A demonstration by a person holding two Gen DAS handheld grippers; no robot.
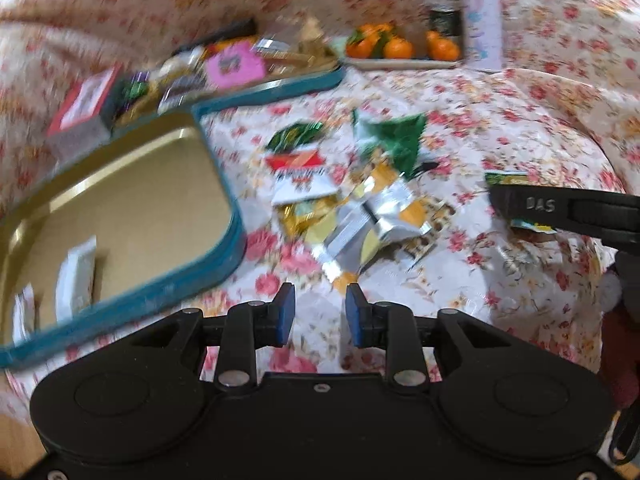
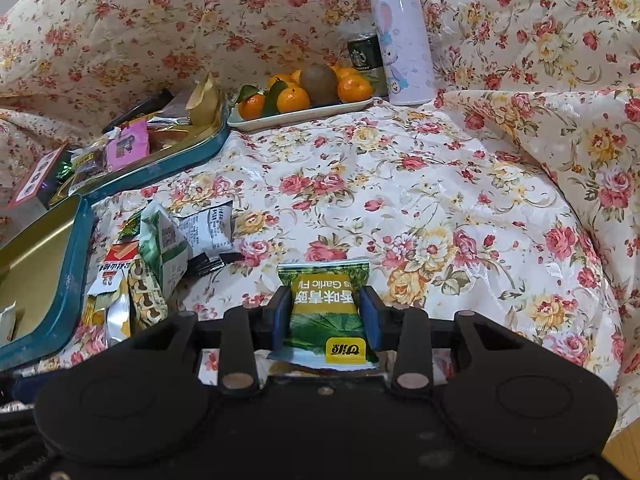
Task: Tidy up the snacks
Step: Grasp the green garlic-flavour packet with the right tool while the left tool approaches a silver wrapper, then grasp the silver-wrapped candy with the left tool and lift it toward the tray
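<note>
My right gripper (image 2: 324,300) is shut on a green snack packet (image 2: 324,312), held just above the floral cloth. From the left wrist view, that gripper's finger (image 1: 540,204) reaches in from the right with the green packet (image 1: 506,178) in it. My left gripper (image 1: 320,296) is open and holds nothing; it hovers above a loose pile of snack packets (image 1: 360,208). The same pile (image 2: 160,256) lies beside a teal tin with a gold inside (image 2: 80,256). That tin (image 1: 132,200) holds a couple of white packets (image 1: 76,280).
A second teal tin (image 2: 172,160) full of mixed snacks sits behind the first. Farther back stand a plate of mandarins with a kiwi (image 2: 304,96), a dark can (image 2: 364,56) and a lilac bottle (image 2: 400,40). The floral cloth (image 2: 440,200) rises in folds at the right and back.
</note>
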